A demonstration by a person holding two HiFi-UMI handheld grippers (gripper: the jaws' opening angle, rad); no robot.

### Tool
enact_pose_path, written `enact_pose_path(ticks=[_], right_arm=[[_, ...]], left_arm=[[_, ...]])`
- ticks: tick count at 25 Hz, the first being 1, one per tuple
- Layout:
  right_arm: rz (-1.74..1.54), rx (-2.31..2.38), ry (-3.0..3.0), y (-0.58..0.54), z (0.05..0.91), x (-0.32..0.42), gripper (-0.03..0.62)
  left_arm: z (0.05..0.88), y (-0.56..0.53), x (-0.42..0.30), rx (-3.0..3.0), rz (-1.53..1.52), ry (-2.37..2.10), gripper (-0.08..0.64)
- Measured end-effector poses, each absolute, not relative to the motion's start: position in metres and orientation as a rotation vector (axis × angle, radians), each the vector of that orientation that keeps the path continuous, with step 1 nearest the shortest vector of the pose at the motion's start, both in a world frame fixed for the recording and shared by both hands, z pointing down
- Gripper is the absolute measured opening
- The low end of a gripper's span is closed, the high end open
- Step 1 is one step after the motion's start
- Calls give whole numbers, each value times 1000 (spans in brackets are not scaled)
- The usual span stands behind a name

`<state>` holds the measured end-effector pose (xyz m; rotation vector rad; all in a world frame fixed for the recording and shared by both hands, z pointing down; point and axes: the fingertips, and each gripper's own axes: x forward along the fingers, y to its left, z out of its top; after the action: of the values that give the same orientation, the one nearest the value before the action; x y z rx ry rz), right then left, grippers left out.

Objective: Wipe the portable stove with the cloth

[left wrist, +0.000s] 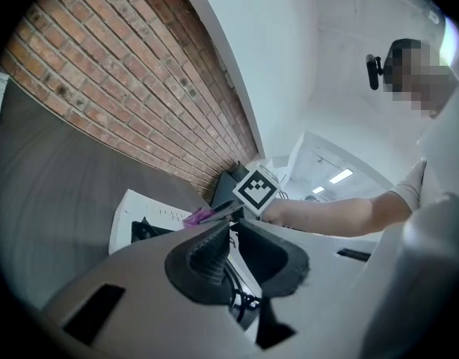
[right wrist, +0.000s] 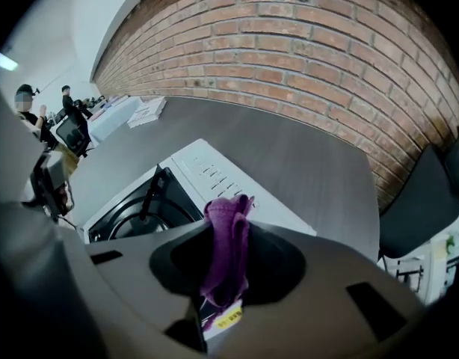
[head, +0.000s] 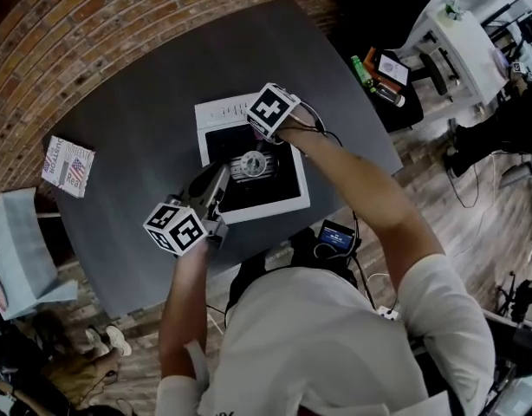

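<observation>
The portable stove point(head: 294, 199) is a white box with a black top and a round burner point(head: 251, 165), standing mid-table. My right gripper point(head: 256, 133) hovers over its far edge, shut on a purple cloth point(right wrist: 226, 256) that sticks out past the jaws. In the right gripper view the stove's white vented panel point(right wrist: 214, 172) lies just below my right gripper point(right wrist: 229, 230). My left gripper point(head: 219, 180) reaches over the stove's near left corner. In its own view my left gripper point(left wrist: 232, 226) has its tips together with nothing between them. Beyond it are the cloth point(left wrist: 196, 216) and stove point(left wrist: 136, 219).
The dark table point(head: 145, 120) backs onto a brick wall point(right wrist: 304, 43). A printed packet point(head: 68, 165) lies near the table's left edge and a grey chair point(head: 19, 250) stands beside it. A dark chair point(right wrist: 431, 193) is at the table's right end. Bottles point(head: 363, 69) stand beyond it.
</observation>
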<state>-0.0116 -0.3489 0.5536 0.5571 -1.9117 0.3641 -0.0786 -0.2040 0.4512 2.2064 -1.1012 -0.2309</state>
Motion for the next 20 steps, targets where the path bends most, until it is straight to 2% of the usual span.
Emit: enact_pose_path(ticks=[8, 20], right_arm=[[313, 327, -2010, -355, 550, -10, 98], [104, 120, -2044, -371, 541, 8, 98]], left_arm=[[445, -224, -31, 2137, -230, -1262, 43], [447, -235, -17, 2104, -147, -1329, 43]])
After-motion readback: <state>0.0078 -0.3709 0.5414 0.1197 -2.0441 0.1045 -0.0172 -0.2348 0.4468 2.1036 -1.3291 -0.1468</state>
